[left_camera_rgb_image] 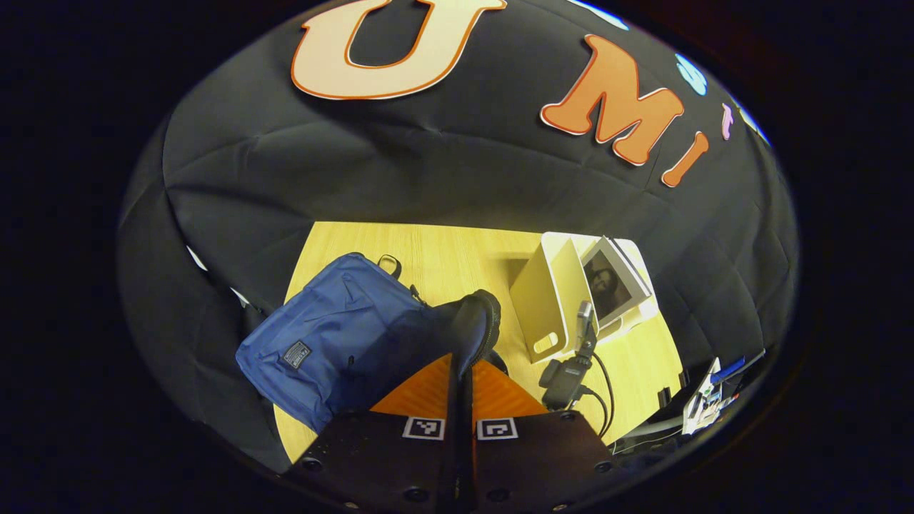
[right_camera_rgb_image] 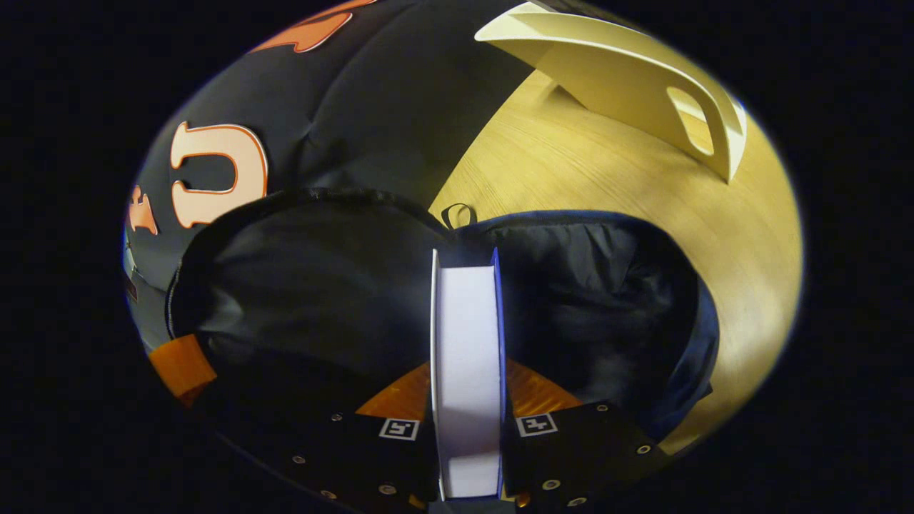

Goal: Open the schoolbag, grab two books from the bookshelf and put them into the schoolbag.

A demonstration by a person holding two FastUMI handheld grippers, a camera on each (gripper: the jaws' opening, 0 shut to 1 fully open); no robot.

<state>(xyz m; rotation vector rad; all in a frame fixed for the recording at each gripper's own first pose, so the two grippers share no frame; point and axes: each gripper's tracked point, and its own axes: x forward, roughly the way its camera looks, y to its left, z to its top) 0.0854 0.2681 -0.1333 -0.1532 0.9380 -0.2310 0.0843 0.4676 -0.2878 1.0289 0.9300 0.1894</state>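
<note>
My right gripper is clamped on a book, held edge-on, its far end down inside the open mouth of the schoolbag. My left gripper is pinched on the dark rim of the bag's opening, holding it up. The bag lies on the wooden table. Beyond it, the bookshelf stands with another book leaning inside.
</note>
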